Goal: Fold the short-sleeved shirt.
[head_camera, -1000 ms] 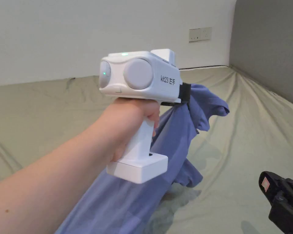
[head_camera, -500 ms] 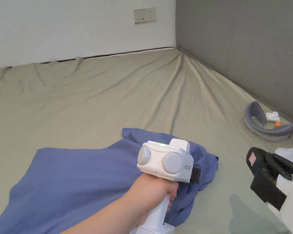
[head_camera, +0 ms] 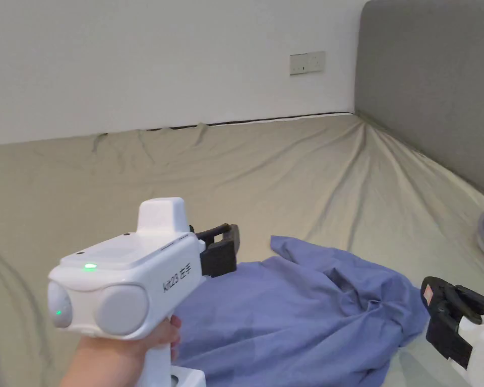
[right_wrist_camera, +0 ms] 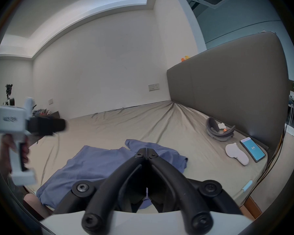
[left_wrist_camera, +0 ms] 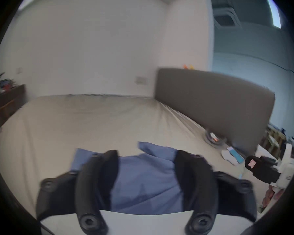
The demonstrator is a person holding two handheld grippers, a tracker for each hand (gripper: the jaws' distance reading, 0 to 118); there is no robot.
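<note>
A blue short-sleeved shirt (head_camera: 306,312) lies crumpled and partly spread on the olive bed sheet (head_camera: 286,166), with a sleeve or corner poking up at its far side. My left gripper (head_camera: 231,242) hovers above the shirt's left part. Its jaws stand wide apart with nothing between them, as the left gripper view (left_wrist_camera: 147,155) shows over the shirt (left_wrist_camera: 143,179). My right gripper (head_camera: 440,312) is at the shirt's right edge, low over the bed. In the right gripper view (right_wrist_camera: 145,151) its jaws meet tip to tip, holding nothing, with the shirt (right_wrist_camera: 100,164) beyond.
A grey padded headboard (right_wrist_camera: 227,94) runs along the bed's right side. Beside it lie a grey curved cushion (right_wrist_camera: 219,130), a white object (right_wrist_camera: 236,154) and a phone (right_wrist_camera: 252,148). A white wall (head_camera: 160,60) borders the far edge.
A second ago my left gripper held the shirt up in the air. It brought it down onto the bed, let go and now stands open above it. The right gripper stayed low at the right.
</note>
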